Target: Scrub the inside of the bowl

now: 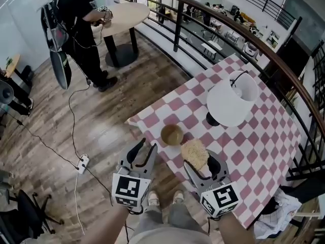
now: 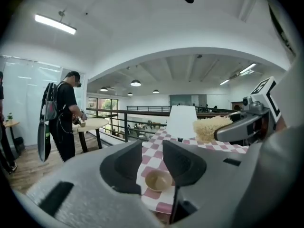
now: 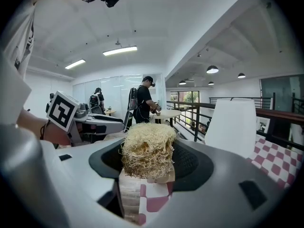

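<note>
At the near edge of the table [image 1: 244, 141] sits the bowl [image 1: 172, 134]; the left gripper [image 1: 147, 149] gapes empty just off it. The right gripper [image 1: 203, 162] clamps a loofah pad [image 1: 195, 153], which covers its tips.

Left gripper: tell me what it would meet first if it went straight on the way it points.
Most likely the small brown bowl, which sits framed between the open jaws of the left gripper. Depth is unclear; the near edge of the checked table below it could come first.
</note>
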The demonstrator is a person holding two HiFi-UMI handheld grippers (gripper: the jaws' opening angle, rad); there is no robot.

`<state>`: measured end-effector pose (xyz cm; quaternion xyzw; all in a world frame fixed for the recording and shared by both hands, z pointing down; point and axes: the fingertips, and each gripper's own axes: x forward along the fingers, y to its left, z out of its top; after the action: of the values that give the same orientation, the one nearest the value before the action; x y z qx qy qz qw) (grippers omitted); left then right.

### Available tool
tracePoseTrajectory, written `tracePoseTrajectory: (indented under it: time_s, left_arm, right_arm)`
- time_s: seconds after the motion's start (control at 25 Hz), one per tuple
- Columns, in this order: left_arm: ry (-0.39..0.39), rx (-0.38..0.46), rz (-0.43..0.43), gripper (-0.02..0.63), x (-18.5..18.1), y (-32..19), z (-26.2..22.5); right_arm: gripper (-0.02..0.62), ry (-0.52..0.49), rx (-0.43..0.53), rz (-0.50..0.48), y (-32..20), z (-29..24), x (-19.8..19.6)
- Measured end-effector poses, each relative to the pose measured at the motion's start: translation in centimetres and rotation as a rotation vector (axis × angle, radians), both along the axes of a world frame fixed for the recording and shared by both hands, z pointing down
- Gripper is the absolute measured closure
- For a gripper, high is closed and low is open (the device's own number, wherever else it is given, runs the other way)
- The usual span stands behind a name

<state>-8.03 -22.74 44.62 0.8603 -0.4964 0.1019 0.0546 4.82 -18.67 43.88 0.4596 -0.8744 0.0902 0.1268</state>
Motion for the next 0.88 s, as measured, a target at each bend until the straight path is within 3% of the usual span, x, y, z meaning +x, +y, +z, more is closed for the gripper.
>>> tracePoseTrajectory:
  time_s: [0.28,0.48,0.88]
  left_arm:
    - [-0.039,-0.164,0.004,0.463,0.6,-3.7,6.8]
    - [-0.021,-0.227,-0.020,0.463,1.2,-6.1,10.6]
    - [0.032,-0.469,-0.034,0.463,3.3,-8.8,20.3]
  right_arm:
    - [0.327,0.007,-0.068,0.013,-3.2,4.7,0.2]
    - [0.327,0.009,-0.111,0.019,-5.0,7.9,0.4]
    - [0.327,-0.006,-0.174,0.024,-5.9,12.2,1.0]
